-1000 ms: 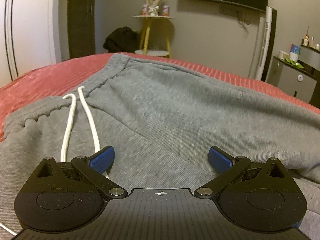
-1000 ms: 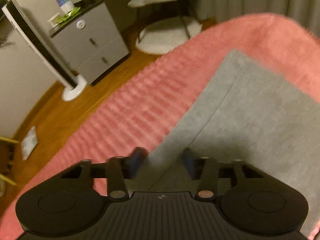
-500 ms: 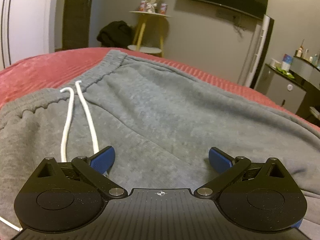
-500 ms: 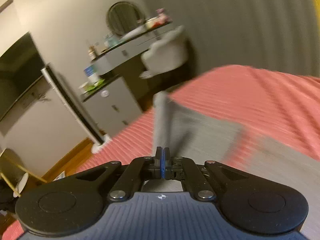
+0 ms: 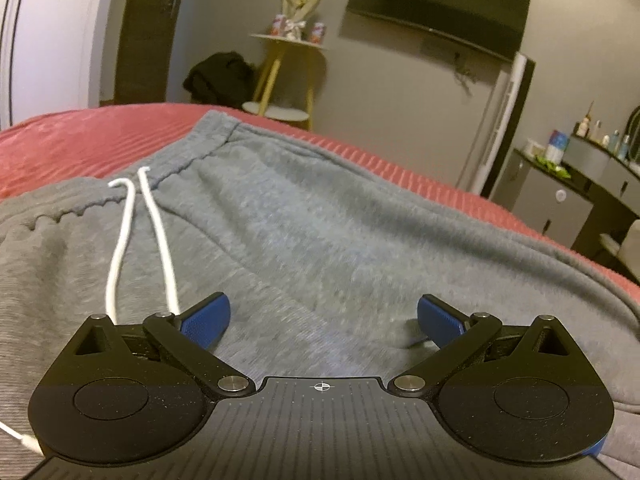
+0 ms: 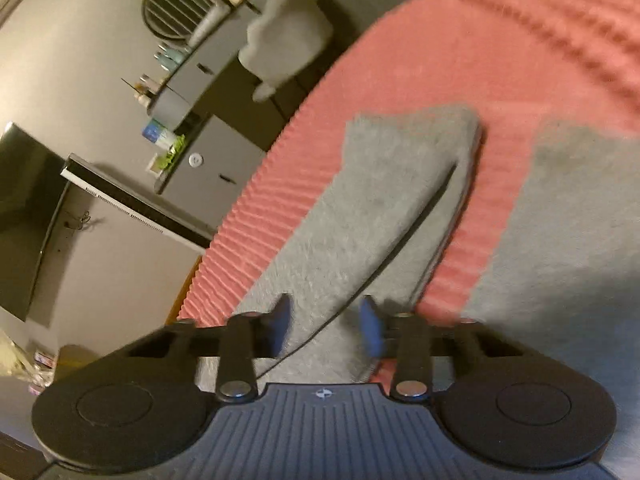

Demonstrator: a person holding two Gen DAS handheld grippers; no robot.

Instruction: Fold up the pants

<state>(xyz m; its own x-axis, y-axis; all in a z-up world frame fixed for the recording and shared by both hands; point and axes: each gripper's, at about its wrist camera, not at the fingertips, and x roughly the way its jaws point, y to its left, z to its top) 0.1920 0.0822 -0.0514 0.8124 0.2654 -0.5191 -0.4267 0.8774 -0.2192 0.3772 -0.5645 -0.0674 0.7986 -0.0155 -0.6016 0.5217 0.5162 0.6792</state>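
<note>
Grey sweatpants (image 5: 304,232) lie spread on a bed under a red ribbed bedspread (image 5: 80,140); in the left wrist view the elastic waistband (image 5: 188,152) runs from the left edge up to the far side of the bed, and a white drawstring (image 5: 160,240) trails from it in two strands down toward the camera; the left gripper (image 5: 323,316) hangs low over the seat of the pants with its blue pads (image 5: 206,318) spread wide and nothing caught between them, one strand of the drawstring ending just beside the left pad; behind the bed stand a yellow side table (image 5: 286,76) with a wrapped bouquet on top, a dark bundle (image 5: 220,76) beside it, and a wall-mounted television (image 5: 440,4); in the right wrist view, which is tilted and blurred, one pant leg (image 6: 380,200) stretches away across the bedspread to its cuff, with a dark fold line along it, while the other leg (image 6: 580,220) lies to the right with a strip of red between the two; the right gripper (image 6: 326,326) sits over the near part of that leg, its jaws opening; grey fabric lies in the gap, yet the pads do not appear to press on it; a grey dresser (image 6: 208,168) and a white chair (image 6: 288,40) stand beyond the bed.
</note>
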